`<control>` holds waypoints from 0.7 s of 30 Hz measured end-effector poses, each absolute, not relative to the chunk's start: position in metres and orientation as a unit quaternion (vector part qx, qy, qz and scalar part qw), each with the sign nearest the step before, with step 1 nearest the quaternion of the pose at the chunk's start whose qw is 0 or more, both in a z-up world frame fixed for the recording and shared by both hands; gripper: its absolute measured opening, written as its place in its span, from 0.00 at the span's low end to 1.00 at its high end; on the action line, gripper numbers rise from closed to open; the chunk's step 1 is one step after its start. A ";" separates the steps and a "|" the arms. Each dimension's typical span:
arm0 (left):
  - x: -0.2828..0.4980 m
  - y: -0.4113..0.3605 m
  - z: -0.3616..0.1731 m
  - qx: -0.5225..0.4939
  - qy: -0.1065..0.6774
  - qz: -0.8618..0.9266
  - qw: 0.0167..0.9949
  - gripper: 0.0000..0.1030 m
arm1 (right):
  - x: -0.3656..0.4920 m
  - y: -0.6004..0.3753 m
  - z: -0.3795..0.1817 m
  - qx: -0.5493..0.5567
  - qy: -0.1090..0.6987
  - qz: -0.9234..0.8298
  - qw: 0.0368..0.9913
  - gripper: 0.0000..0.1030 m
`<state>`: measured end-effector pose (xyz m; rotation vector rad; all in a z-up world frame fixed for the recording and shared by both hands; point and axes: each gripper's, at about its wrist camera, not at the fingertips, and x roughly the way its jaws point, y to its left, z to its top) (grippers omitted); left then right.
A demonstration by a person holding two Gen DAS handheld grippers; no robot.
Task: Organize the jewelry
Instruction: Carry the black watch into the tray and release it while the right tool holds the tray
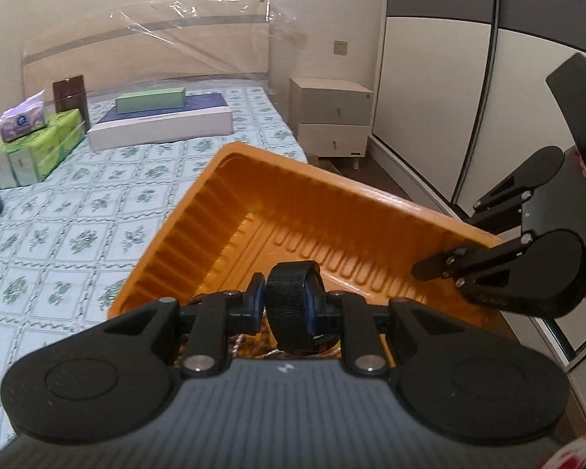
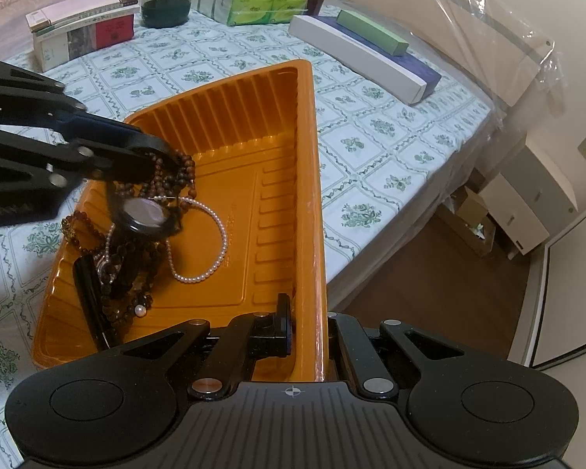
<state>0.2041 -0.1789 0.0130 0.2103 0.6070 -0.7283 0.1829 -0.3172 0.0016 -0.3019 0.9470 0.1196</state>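
You are working over a bed point(image 2: 390, 117) covered with a green floral sheet, in a bedroom with a pale headboard, a bedside cabinet point(image 1: 330, 117) and wardrobe doors on the far side. An orange plastic tray point(image 2: 230, 156) lies on the bed near its edge.

Your right tool point(image 2: 308, 332) is clenched on the tray's long rim, one finger inside the wall and the other outside it, pinning the rim between the pads.

Your left tool point(image 1: 289, 301) is grasping a watch point(image 2: 144, 215) by its black woven strap; the strap loop stands upright between the blue pads in the left wrist view. From the right wrist view the watch face hangs below the left tool's tips, above the tray, with a string of dark brown beads point(image 2: 175, 176) draped over the same tips.

Inside the tray, at the end nearest the left tool, lie a white pearl necklace point(image 2: 211, 242) in an open loop, more dark bead strands point(image 2: 117, 273) in a tangle, and an amber-brown bead bracelet point(image 2: 78, 230) against the wall.

Tissue packs point(image 2: 250, 0), a dark jar point(image 2: 166, 0), books point(image 2: 82, 27) and long flat boxes point(image 2: 363, 54) sit toward the head of the bed, well apart from the tray.
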 end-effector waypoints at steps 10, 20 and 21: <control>0.204 -0.187 0.000 0.099 0.302 -0.355 0.879 0.25 | 0.183 -0.318 0.002 -0.144 0.454 0.058 0.877 0.03; 0.204 -0.142 0.012 0.086 0.286 -0.311 0.902 0.28 | 0.183 -0.320 0.002 -0.141 0.454 0.057 0.878 0.03; 0.203 -0.134 0.012 0.085 0.283 -0.300 0.907 0.29 | 0.183 -0.319 0.002 -0.141 0.454 0.057 0.878 0.03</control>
